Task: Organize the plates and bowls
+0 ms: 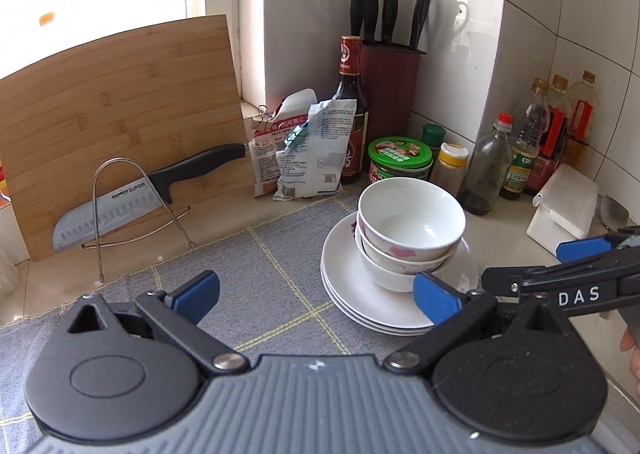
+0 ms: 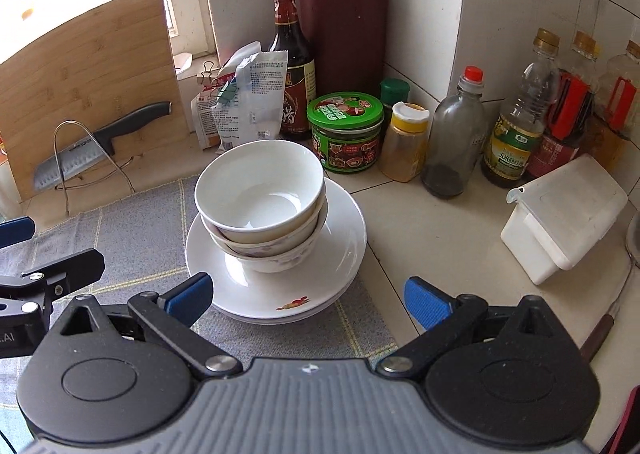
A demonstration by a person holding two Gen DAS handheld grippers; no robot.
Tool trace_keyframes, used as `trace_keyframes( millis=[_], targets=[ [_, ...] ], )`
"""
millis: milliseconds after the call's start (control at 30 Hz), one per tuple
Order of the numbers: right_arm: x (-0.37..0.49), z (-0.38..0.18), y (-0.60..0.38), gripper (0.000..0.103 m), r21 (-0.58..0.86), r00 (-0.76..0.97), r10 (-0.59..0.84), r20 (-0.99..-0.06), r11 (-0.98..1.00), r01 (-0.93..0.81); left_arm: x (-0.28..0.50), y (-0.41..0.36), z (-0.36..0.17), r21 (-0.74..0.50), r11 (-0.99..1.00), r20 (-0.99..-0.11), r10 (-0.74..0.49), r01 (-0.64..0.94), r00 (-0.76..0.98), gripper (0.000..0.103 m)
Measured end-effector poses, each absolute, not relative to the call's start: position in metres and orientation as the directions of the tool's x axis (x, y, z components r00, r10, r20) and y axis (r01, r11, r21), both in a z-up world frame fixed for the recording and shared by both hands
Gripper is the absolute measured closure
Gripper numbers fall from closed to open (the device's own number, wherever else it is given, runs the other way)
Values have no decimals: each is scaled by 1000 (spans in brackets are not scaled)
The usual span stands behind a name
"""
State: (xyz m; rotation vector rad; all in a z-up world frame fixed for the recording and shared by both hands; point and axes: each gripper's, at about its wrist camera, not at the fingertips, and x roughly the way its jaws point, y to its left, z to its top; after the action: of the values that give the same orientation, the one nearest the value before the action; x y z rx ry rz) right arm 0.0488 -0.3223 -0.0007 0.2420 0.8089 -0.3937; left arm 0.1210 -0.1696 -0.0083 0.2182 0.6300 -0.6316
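Note:
A stack of white bowls (image 1: 410, 230) stands on a stack of white plates (image 1: 356, 294) at the edge of a grey checked cloth (image 1: 256, 278). The same bowls (image 2: 260, 202) and plates (image 2: 340, 250) show in the right wrist view. My left gripper (image 1: 316, 294) is open and empty, just short of the plates, to their left. My right gripper (image 2: 308, 296) is open and empty, in front of the plates' near rim. The right gripper also shows in the left wrist view (image 1: 560, 274), to the right of the plates.
A bamboo cutting board (image 1: 120, 114) and a knife (image 1: 144, 194) on a wire stand are at the left. Packets (image 1: 308, 150), a sauce bottle (image 1: 352, 106), a knife block (image 1: 388, 94), jars (image 1: 400, 158) and oil bottles (image 1: 528, 146) line the tiled wall. A white box (image 1: 564, 210) sits at right.

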Motion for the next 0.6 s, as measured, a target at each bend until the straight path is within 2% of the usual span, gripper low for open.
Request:
trace_keyframes(
  millis=[600],
  targets=[
    [47,4,-311,0,61,638,-257,-726,900,433,116,-165,-6,29,804,-607,-458,594,650,1]
  ],
)
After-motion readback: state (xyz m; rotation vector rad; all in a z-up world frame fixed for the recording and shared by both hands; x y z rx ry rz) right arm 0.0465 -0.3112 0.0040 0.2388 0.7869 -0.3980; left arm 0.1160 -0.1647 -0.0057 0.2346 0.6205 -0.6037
